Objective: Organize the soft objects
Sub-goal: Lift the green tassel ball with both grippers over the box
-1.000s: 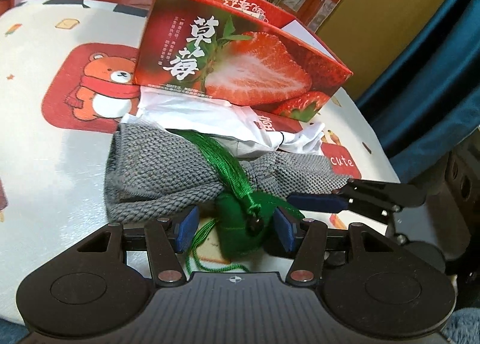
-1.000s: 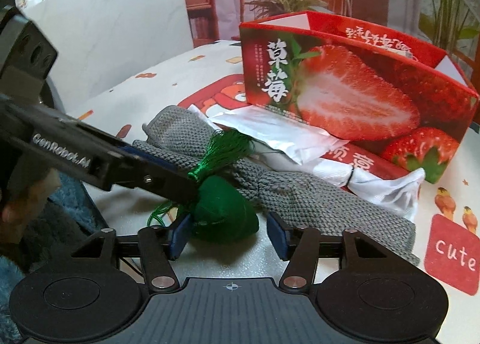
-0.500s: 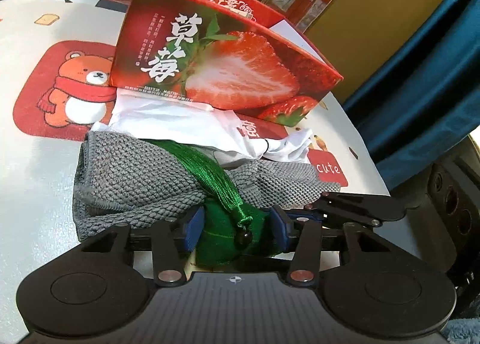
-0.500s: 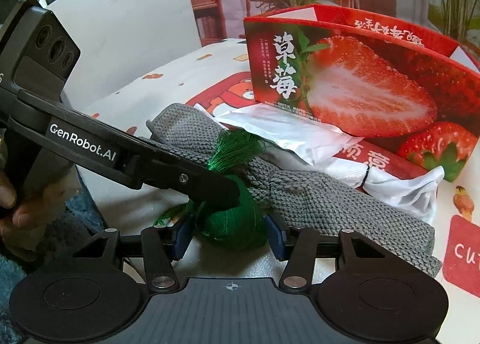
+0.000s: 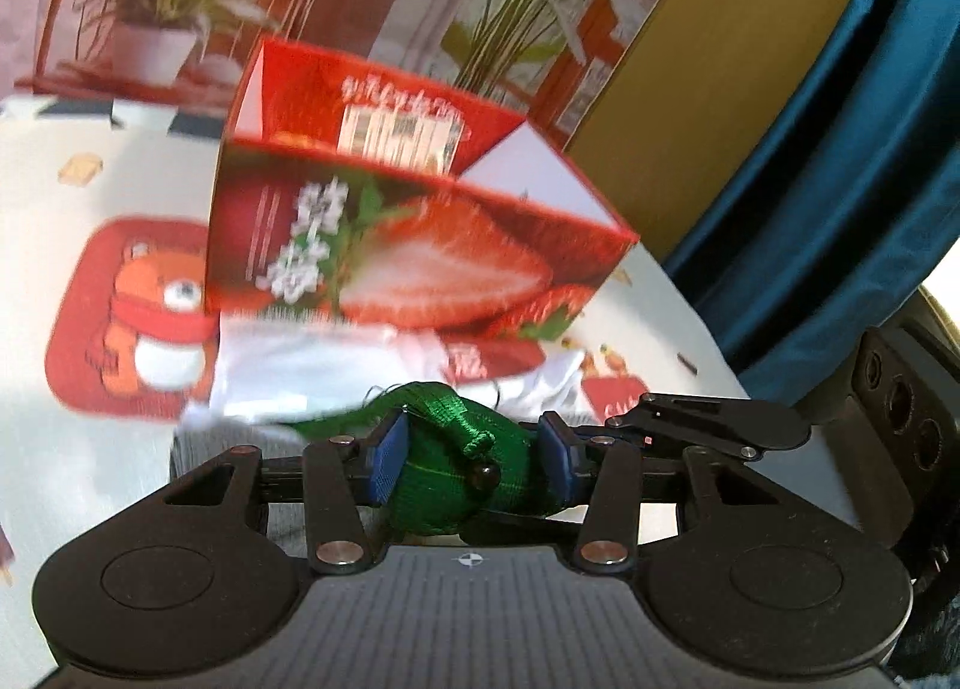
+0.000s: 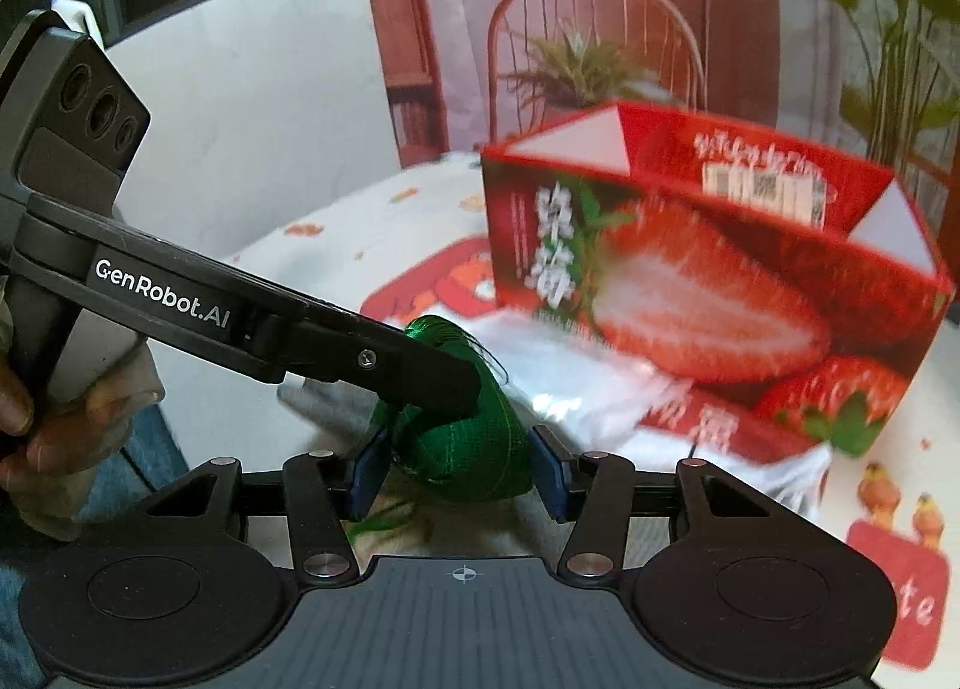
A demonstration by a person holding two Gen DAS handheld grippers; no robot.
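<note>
Left tongs (image 5: 474,464) clamp green pouch (image 5: 462,467); strawberry box (image 5: 408,245) well beyond.

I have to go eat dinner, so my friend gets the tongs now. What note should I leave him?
Left tongs: shut on the green pouch.
Right tongs: pads on either side of the same pouch; a real grip is unclear.
Gray knit cloth and white packet: on the table, in front of the open strawberry box.
Done: pouch grabbed.
Left: put away pouch and cloth, probably in the box.
</note>
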